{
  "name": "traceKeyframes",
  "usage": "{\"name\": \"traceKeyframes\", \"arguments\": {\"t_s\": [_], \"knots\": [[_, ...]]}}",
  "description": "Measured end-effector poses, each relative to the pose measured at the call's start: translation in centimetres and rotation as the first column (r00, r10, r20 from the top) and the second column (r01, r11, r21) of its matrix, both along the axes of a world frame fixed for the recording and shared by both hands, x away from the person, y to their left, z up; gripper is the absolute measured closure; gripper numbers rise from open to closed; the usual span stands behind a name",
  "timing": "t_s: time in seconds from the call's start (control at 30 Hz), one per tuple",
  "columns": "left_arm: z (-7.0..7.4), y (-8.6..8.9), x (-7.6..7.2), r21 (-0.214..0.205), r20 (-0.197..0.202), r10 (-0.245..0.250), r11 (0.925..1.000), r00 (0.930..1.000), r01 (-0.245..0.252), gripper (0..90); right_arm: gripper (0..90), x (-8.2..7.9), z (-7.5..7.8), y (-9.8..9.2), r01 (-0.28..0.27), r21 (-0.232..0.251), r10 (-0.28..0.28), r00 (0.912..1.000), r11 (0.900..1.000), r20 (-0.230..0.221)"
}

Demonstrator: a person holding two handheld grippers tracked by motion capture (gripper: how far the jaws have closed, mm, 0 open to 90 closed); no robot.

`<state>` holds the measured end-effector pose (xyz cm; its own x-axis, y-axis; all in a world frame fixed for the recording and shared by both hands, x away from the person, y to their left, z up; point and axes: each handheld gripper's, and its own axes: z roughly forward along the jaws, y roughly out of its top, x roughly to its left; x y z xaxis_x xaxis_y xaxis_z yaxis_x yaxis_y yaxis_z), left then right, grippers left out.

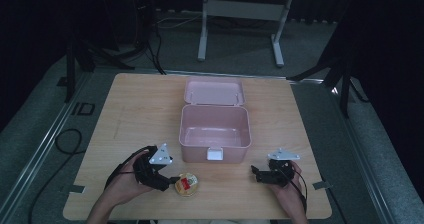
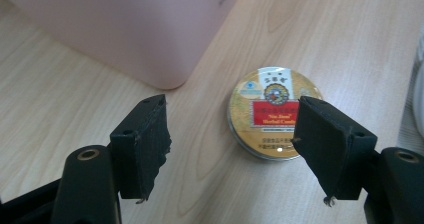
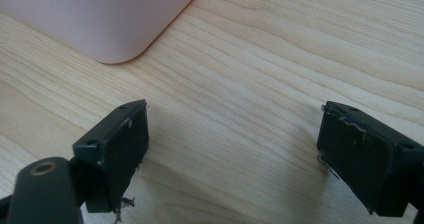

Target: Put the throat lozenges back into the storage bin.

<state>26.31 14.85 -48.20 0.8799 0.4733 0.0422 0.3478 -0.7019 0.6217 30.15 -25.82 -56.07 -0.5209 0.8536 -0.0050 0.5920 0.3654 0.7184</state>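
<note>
We hold our left gripper (image 2: 232, 134) spread beside the flat round tin (image 2: 272, 111), unpinched, ready for the open pink box (image 1: 215, 129), while our right gripper (image 3: 232, 154) waits, jaws apart and empty.

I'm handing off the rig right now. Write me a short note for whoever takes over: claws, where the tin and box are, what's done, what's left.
Left claw: open, low over the table, nothing gripped. The tin lies flat just ahead of it; one pad overlaps its edge in the left gripper view, contact unclear.
Right claw: open and empty over bare table, near the box's front right corner.
Box: pink, lid open and folded back, looks empty.
Done: box opened, left claw lined up on the tin.
Left: probably grip the tin, put it in the box, then close the lid.
</note>
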Motion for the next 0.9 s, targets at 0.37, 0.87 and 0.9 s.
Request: {"name": "traceKeyframes", "arguments": {"t_s": [0.37,0.87,0.9], "knots": [[-0.6,-1.2,-0.1,0.013,-0.02,-0.039,0.9991,0.999,0.039,28.6,12.9,0.0,0.0,0.0,0.0,0.0,0.0,1.0,1.0,0.0],[-1.0,-2.5,0.0,0.029,-0.033,-0.074,0.9968,0.9967,0.075,25.4,12.9,0.0,0.0,0.0,0.0,0.0,0.0,1.0,1.0,0.0],[-1.1,-2.6,0.0,0.028,-0.033,-0.077,0.9966,0.9965,0.078,25.3,12.9,0.0,0.0,0.0,0.0,0.0,0.0,1.0,1.0,0.0]]}}
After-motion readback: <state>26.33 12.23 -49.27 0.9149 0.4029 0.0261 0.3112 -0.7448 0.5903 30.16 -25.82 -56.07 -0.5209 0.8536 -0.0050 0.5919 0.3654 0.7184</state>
